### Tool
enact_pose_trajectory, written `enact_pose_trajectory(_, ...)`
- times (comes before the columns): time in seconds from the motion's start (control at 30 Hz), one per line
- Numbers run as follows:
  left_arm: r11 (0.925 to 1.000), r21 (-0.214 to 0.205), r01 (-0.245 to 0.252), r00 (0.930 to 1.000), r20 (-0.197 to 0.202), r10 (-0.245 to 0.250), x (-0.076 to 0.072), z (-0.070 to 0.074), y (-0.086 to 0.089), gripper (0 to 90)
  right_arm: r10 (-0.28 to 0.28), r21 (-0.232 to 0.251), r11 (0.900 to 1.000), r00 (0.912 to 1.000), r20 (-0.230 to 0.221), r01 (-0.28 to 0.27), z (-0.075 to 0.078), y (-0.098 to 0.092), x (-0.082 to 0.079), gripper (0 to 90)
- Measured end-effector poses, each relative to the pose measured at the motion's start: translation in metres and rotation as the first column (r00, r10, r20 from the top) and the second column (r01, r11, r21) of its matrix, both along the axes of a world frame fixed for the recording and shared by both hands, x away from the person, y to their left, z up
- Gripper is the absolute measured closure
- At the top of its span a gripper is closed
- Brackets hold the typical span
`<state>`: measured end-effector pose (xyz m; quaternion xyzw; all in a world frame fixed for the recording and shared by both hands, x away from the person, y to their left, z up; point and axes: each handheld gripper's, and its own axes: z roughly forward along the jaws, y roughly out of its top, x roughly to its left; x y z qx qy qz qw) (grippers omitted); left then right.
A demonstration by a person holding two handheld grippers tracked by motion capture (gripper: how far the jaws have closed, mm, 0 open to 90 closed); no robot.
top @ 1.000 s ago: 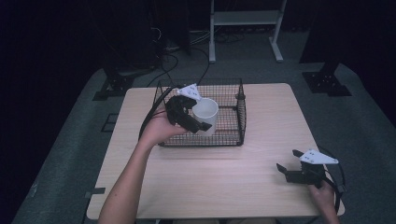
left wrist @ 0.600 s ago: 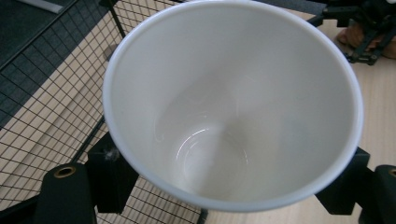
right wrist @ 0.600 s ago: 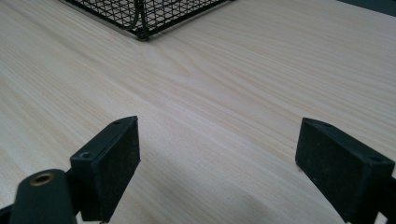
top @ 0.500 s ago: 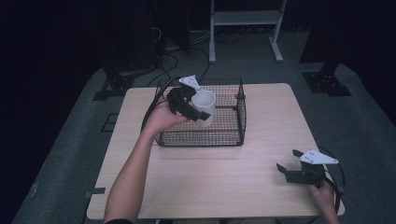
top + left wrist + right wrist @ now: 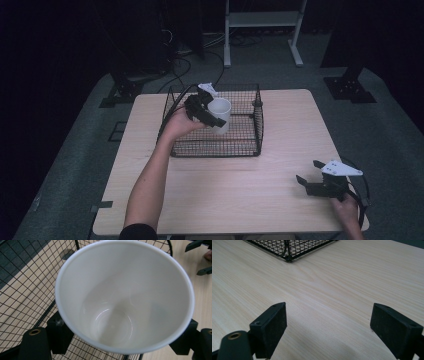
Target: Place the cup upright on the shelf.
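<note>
**Cup held over the wire basket, placing not yet done**

While the left gripper (image 5: 210, 114) clamps a white, tapered, smooth-walled cup (image 5: 220, 114) between its two black jaws, the step in hand reads as carrying that cup to or from the black wire-mesh basket (image 5: 250, 145) at the far side of the pale wooden table (image 5: 235, 185). In the high view the cup sits within the basket's outline, toward its left rear part, and appears raised above the mesh floor rather than resting on it, though the height is hard to judge from above. In the left gripper view the cup (image 5: 125, 297) is seen straight down its open mouth: it is empty, and the jaws press its outer wall from either side, low on the picture. The basket's mesh (image 5: 22, 290) and top wire pass beneath it.

The right gripper (image 5: 312, 184) rests near the table's near right corner, well apart from the basket, and its jaws stand wide apart with nothing between them; in the right gripper view there is bare wood ahead and a corner of the basket (image 5: 289, 250) farther off.

If the cup is bound for the basket, the next move likely calls for lowering it until its base meets the mesh, keeping it upright and clear of the basket's walls, and only then easing the jaws apart. If it is coming out, it calls for lifting clear of the top wire first. The right gripper seems to have no part to play yet.
</note>
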<state>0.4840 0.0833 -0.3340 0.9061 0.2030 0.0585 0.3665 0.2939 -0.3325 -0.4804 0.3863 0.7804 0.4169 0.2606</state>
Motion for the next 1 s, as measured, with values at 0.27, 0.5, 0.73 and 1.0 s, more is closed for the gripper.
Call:
enact_pose_trajectory(0.27,0.9997,0.01,-0.02,0.9992,-0.035,0.02,0.014,-0.017,-0.001,21.2,0.001,0.002,1.0,1.0,0.0,-0.001,0.0,0.0,0.0,13.1)
enact_pose_trajectory(0.5,0.9996,0.01,-0.027,0.9977,-0.062,0.028,0.023,-0.03,-0.006,21.2,0.004,0.002,1.0,1.0,0.001,-0.004,0.0,0.0,0.0,13.1)
enact_pose_trajectory(0.73,0.9989,0.026,-0.038,0.9964,-0.075,0.04,0.031,-0.04,-0.009,21.2,0.004,0.003,1.0,1.0,0.001,-0.004,0.0,0.0,0.0,13.1)
enact_pose_trajectory(1.0,0.9982,0.048,-0.036,0.9947,-0.095,0.04,0.035,-0.048,-0.011,21.2,0.005,0.005,1.0,1.0,0.002,-0.005,0.0,0.0,0.0,13.1)
